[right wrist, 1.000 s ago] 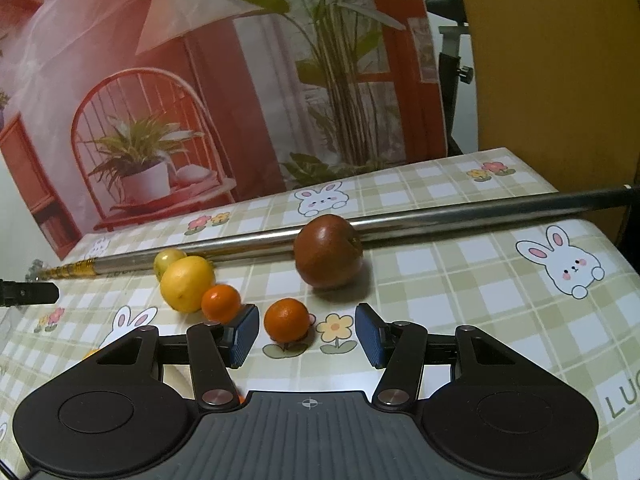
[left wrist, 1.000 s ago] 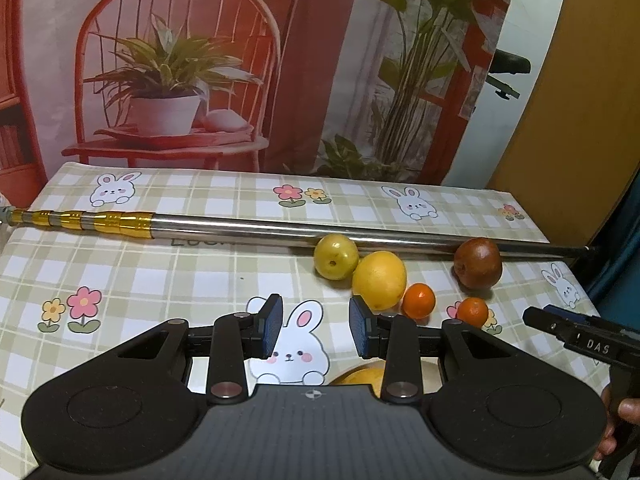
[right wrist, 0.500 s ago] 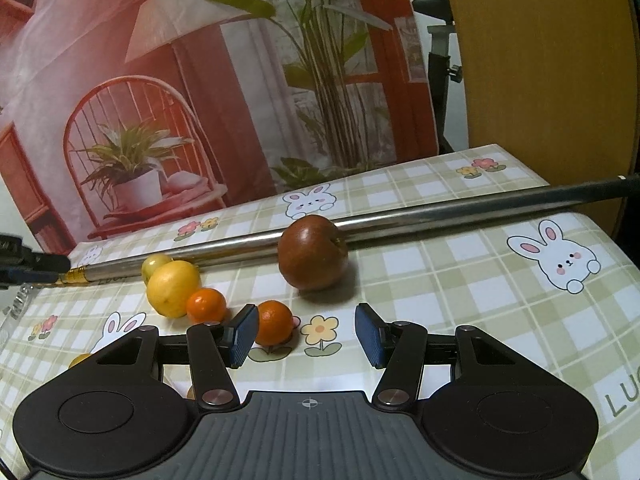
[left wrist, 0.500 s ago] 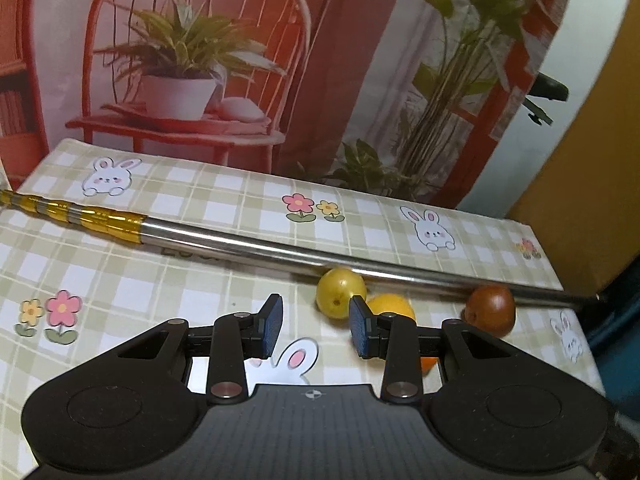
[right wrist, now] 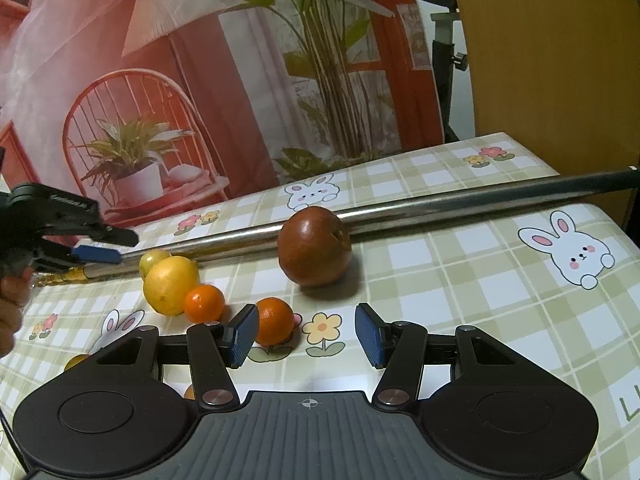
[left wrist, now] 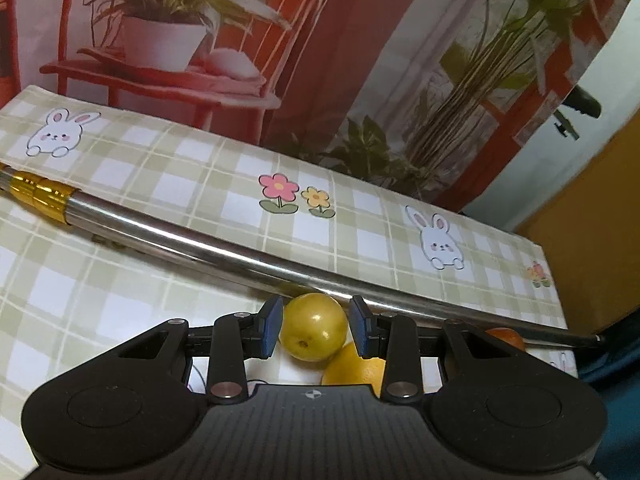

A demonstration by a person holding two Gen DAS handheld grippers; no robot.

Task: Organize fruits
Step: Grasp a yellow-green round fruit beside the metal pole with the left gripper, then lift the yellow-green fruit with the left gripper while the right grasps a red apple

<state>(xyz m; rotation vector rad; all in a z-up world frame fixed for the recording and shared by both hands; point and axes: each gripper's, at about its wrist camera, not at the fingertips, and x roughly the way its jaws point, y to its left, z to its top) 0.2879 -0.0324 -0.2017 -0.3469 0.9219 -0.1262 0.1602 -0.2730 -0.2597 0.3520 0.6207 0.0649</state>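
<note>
A small yellow-green fruit (left wrist: 313,327) lies against a metal pole (left wrist: 240,256). In the left wrist view it shows between the blue pads of my left gripper (left wrist: 317,330), which is open. The right wrist view shows the left gripper (right wrist: 96,254) just short of that fruit (right wrist: 154,258), not touching it. Beside it sit a large yellow citrus (right wrist: 171,285), a small orange (right wrist: 205,303) and a second small orange (right wrist: 274,320). My right gripper (right wrist: 305,336) is open and holds nothing, its left pad beside the second orange. A brown-red fruit (right wrist: 314,246) rests against the pole.
The checked bunny tablecloth (right wrist: 480,280) covers the table, with a printed backdrop behind. The pole (right wrist: 460,200) runs across the whole table behind the fruits. Another yellowish fruit (right wrist: 76,360) peeks out at the lower left. A person's hand (right wrist: 12,300) holds the left gripper.
My left gripper has moved forward and down towards the yellow-green fruit, rolling a little, and the fruit now shows between its pads. The right gripper has stayed almost still.
</note>
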